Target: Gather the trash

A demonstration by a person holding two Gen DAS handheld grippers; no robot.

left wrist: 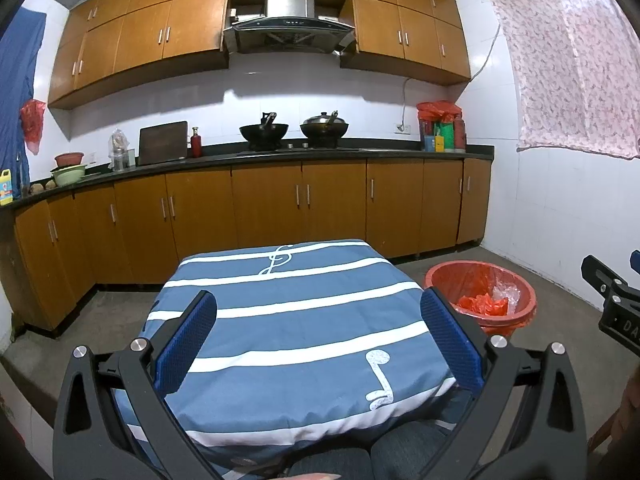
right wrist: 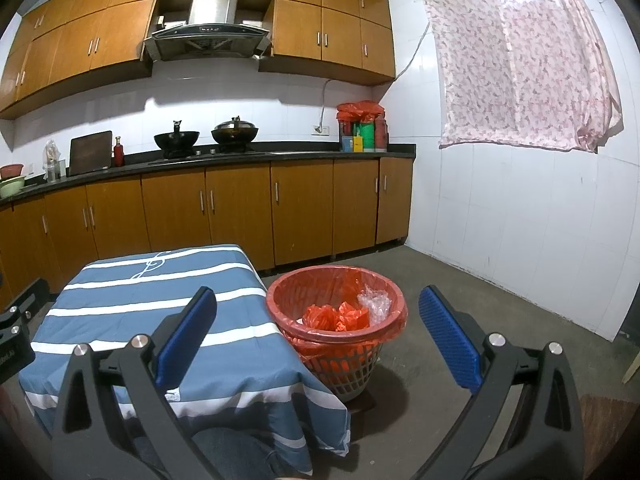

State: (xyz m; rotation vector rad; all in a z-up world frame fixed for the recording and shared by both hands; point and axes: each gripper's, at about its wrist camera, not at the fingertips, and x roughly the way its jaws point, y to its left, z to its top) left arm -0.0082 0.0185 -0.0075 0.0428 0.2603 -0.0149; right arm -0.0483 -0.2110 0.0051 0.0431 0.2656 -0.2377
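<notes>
One long run of wooden cabinets [left wrist: 280,204] with a dark counter fills the far wall, and everything else sits in front of it. One small table [left wrist: 296,320] under a blue cloth with white stripes stands out on the floor before those cabinets, its top bare. One trash basket [right wrist: 340,344], a grey lattice bin lined with a red bag, stands on the floor touching the table's right side, farther from the cabinets than the table's far edge. Inside the basket lie crumpled red plastic [right wrist: 336,316] and one clump of clear plastic [right wrist: 374,300]. Two woks [left wrist: 264,132] sit side by side on the counter's stove, under the one hood. The two grippers are both held low at the side of the table away from the cabinets: the left gripper [left wrist: 320,334] hangs over the near part of the cloth with its blue fingers spread wide and nothing between them; the right gripper [right wrist: 318,332] points at the basket, jaws likewise spread wide and empty. A pink curtain [right wrist: 520,60] hangs on the white tiled wall to the right of the cabinets.
</notes>
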